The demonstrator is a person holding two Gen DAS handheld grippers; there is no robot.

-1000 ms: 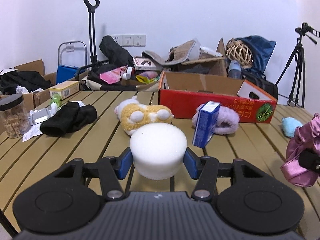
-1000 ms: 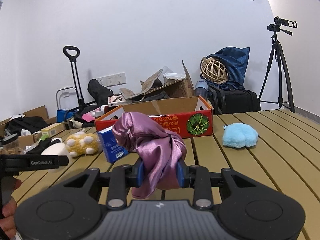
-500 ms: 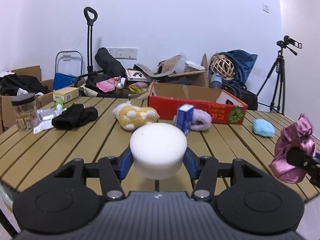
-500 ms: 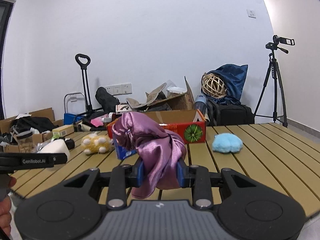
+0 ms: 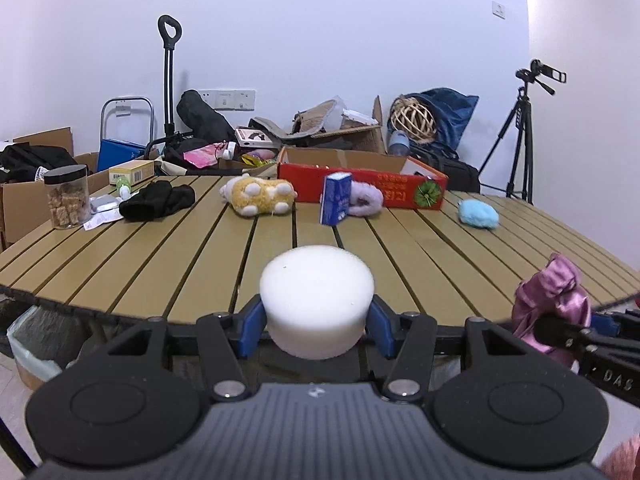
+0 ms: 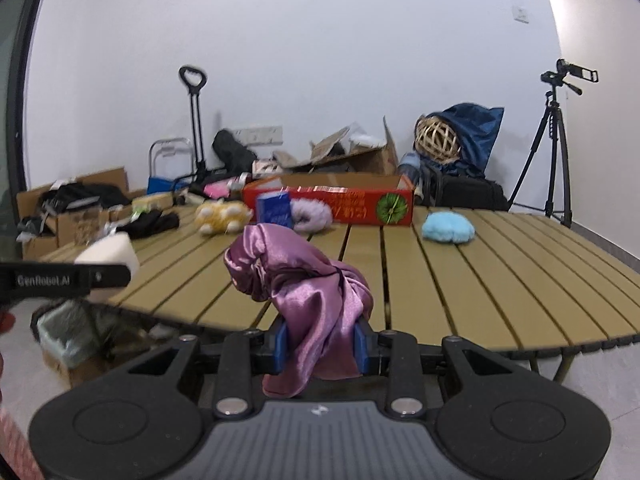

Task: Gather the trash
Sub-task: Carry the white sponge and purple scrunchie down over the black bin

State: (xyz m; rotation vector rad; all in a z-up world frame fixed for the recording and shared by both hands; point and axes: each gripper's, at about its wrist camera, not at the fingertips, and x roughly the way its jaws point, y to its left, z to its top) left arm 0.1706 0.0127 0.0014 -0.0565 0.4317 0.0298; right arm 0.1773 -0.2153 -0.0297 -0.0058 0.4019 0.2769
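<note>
Now | left tongs (image 5: 316, 316) grip white foam puck (image 5: 316, 300) | right tongs (image 6: 319, 346) pinch crumpled purple satin (image 6: 308, 296)

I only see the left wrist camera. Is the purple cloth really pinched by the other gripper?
Observer: Yes. The right gripper has both blue pads shut on the cloth.
Operator: Does any of it dangle?
Observer: A tail hangs below the pads, toward the gripper's body.
Operator: What does my gripper look like from there?
Observer: The left gripper shows side-on, with "GenRobot.AI" printed on it and the foam behind its finger.
</note>
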